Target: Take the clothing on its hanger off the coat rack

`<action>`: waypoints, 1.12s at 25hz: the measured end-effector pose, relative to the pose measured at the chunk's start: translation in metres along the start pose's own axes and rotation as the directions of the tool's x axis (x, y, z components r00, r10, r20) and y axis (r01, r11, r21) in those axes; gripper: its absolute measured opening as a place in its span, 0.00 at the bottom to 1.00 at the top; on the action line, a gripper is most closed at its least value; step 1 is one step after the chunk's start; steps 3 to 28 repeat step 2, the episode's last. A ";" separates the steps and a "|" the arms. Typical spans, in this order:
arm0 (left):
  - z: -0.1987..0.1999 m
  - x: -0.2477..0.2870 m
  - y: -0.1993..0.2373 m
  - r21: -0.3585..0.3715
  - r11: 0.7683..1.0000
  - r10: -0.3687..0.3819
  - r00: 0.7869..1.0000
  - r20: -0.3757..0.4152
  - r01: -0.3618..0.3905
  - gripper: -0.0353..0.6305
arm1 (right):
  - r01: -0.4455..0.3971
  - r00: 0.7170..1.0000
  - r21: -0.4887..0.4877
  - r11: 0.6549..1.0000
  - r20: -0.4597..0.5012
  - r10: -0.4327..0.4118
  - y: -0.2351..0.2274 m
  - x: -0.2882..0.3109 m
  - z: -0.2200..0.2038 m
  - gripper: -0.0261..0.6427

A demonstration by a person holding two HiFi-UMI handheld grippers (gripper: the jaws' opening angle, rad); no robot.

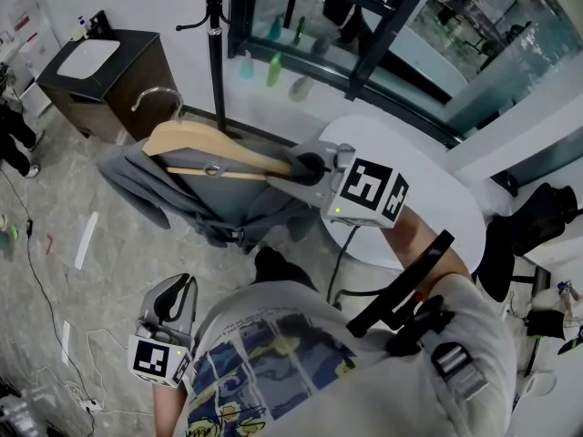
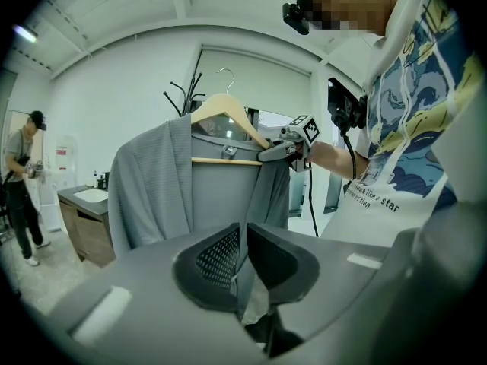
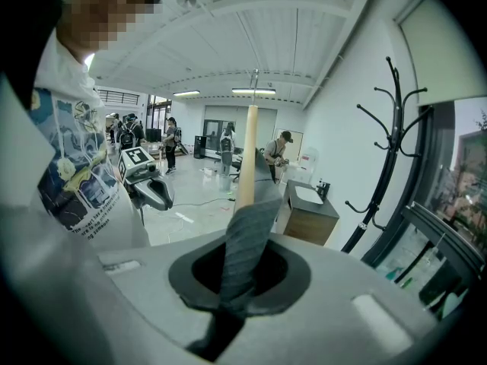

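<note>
A wooden hanger [image 1: 205,144] carries a grey garment [image 1: 214,203] and hangs in the air in front of the black coat rack [image 1: 215,53]. Its metal hook [image 1: 157,98] is clear of the rack's arms. My right gripper [image 1: 307,167] is shut on the hanger's right end, with the garment's shoulder pinched in. In the right gripper view the grey cloth [image 3: 245,242] and the wooden arm [image 3: 245,154] run straight out of the jaws. My left gripper [image 1: 173,297] hangs low by the person's waist, shut and empty, facing the garment [image 2: 175,192].
A dark cabinet with a white basin [image 1: 105,66] stands left of the rack. A white round table [image 1: 437,203] is at the right, under my right arm. Bottles [image 1: 273,66] line the window sill. Cables [image 1: 41,271] lie on the floor. Another person [image 2: 21,181] stands by the cabinet.
</note>
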State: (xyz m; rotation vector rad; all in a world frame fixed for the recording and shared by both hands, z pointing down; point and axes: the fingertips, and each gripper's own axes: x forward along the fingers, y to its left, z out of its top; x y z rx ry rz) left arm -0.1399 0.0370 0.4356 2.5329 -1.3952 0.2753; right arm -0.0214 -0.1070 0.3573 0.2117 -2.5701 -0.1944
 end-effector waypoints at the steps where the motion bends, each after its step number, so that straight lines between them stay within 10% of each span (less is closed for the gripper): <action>1: 0.000 0.000 0.000 0.000 1.000 0.000 1.000 -0.002 0.000 0.11 | -0.002 1.000 -0.001 1.000 -0.001 0.002 0.000 0.000 0.000 0.06; 28: -0.001 0.000 0.000 0.000 1.000 0.000 1.000 -0.004 0.000 0.11 | -0.005 1.000 -0.002 1.000 -0.002 0.005 0.000 0.000 0.001 0.06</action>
